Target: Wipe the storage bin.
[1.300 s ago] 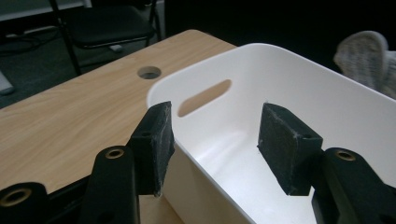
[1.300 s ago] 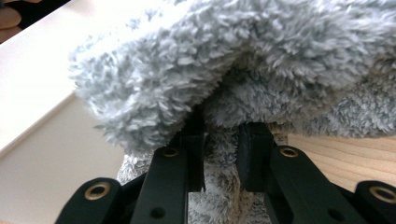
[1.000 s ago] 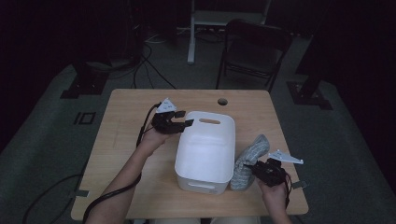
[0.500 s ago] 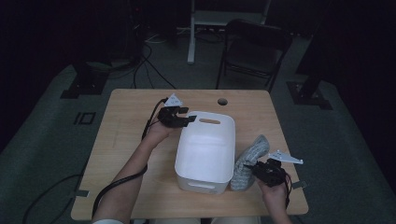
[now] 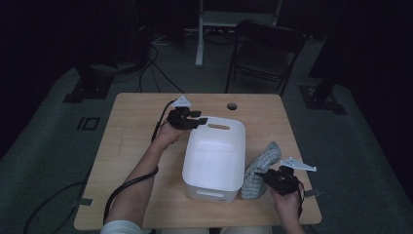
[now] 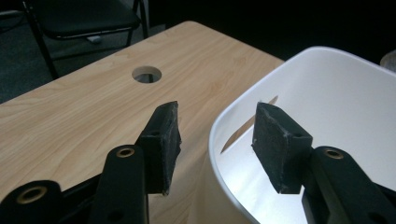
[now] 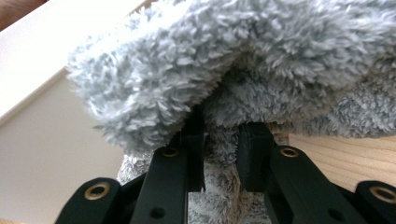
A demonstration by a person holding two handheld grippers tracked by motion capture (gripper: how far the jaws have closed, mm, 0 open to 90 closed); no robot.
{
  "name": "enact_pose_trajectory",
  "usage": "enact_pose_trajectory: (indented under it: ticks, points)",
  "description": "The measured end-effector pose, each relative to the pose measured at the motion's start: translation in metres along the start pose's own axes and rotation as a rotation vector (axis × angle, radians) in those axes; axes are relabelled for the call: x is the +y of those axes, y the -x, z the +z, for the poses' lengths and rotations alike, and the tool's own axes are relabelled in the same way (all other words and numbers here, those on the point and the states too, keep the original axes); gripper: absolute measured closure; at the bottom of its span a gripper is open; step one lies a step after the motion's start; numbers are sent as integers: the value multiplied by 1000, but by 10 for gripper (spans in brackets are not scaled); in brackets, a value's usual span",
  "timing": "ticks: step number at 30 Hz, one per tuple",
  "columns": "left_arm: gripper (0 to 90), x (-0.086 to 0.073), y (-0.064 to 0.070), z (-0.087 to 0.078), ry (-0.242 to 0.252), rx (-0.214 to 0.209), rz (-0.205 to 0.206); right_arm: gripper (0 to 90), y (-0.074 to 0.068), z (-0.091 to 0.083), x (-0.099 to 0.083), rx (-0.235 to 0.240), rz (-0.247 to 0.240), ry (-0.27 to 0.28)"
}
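Observation:
A white plastic bin (image 5: 214, 156) stands mid-table with a slot handle at its far end. My left gripper (image 5: 199, 119) is open at the bin's far left corner; in the left gripper view the bin's rim (image 6: 219, 128) passes between the two jaws, one outside and one over the inside. A fluffy grey cloth (image 5: 260, 168) lies against the bin's right side. My right gripper (image 5: 268, 178) is shut on the grey cloth (image 7: 261, 60), which bulges over its jaws beside the bin wall (image 7: 51, 135).
The wooden table (image 5: 131, 141) has a round cable hole (image 5: 232, 106) near its far edge. A black folding chair (image 5: 265, 48) and a white stand stand behind the table. Cables trail over the grey floor at the left.
My left gripper has moved forward and right along the table to the bin's far left corner and now straddles the rim. The right gripper and cloth have stayed put.

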State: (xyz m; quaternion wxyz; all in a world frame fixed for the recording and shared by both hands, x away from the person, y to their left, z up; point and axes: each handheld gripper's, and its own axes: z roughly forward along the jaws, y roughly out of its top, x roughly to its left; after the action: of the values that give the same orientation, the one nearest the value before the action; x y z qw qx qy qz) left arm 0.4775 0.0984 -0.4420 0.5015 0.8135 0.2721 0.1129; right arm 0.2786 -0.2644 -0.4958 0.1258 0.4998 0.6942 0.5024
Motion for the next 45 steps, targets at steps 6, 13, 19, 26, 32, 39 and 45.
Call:
enact_pose_trajectory:
  ticks: [6, 13, 19, 26, 32, 39, 45]
  points:
    - [582, 3, 1, 3, -10, -15, 16, 754, 1, 0, 0, -2, 2, -1]
    - [672, 3, 0, 5, -7, -12, 7, 754, 2, 0, 0, -1, 11, 2]
    - [722, 5, 2, 8, -20, -13, 5, 754, 2, 1, -1, -1, 12, -1]
    - [762, 4, 3, 4, -33, -16, 16, 754, 3, 2, -1, 0, 14, -2]
    - [807, 0, 4, -3, -32, -19, 38, 754, 8, -6, 4, -16, 26, 24]
    - [793, 0, 4, -4, -38, -31, 17, 754, 17, -20, 9, -39, 48, 65]
    - [685, -1, 4, 2, -43, -24, -21, 754, 18, -20, 9, -37, 46, 63]
